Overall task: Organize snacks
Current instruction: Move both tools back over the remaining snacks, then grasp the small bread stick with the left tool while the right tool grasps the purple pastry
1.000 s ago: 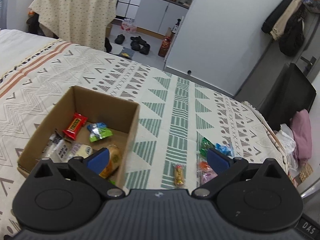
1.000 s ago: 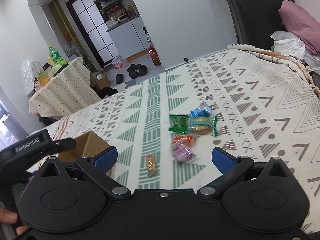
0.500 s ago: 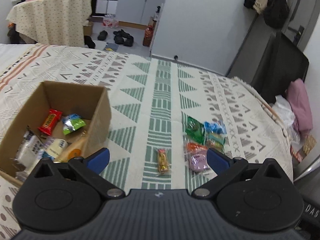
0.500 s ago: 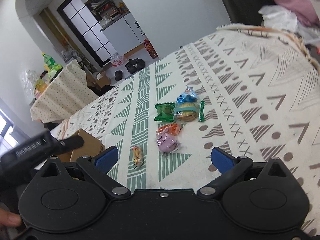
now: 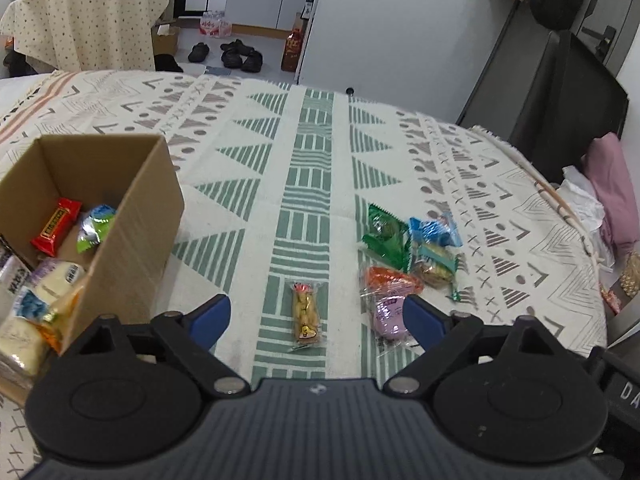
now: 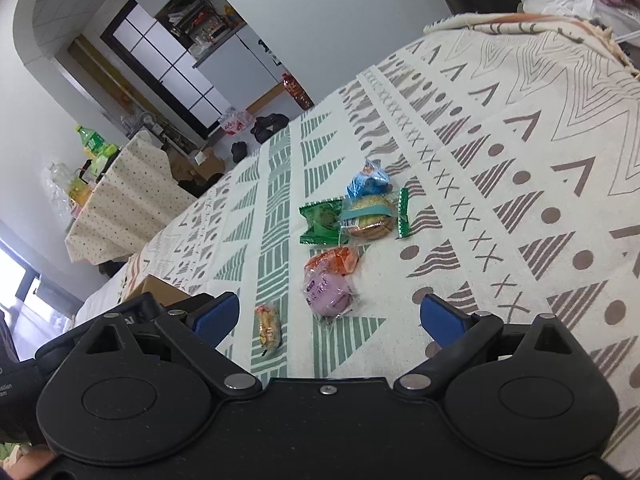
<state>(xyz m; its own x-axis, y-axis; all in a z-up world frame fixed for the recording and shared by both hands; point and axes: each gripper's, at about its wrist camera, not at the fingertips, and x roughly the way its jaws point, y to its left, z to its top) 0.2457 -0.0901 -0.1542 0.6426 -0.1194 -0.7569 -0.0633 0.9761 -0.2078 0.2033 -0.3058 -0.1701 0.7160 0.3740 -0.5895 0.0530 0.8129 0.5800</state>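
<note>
Hovering wide with jaws just narrowing, the left gripper (image 5: 316, 320) frames a peanut snack packet (image 5: 306, 316); the cardboard box (image 5: 132, 216) sits at ten o'clock. The right gripper (image 6: 330, 316) gapes empty.

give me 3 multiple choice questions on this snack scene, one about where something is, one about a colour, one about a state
1. Where does the cardboard box stand relative to the loose snacks on the bed?
A. left of them, in the left wrist view
B. right of them
C. on top of them

2. What colour is the round snack pack nearest the right gripper?
A. black
B. white
C. purple

3. What is the state of the left gripper?
A. shut on the red bar
B. open, holding nothing
C. shut on the box wall

Answers:
1. A, the box sits at the left edge while the packets lie right of the green stripe.
2. C, the pack below the orange packet is purple.
3. B, its blue pads stand apart with only the peanut bar lying on the blanket beyond them; the jaws have just been closing a little.
</note>
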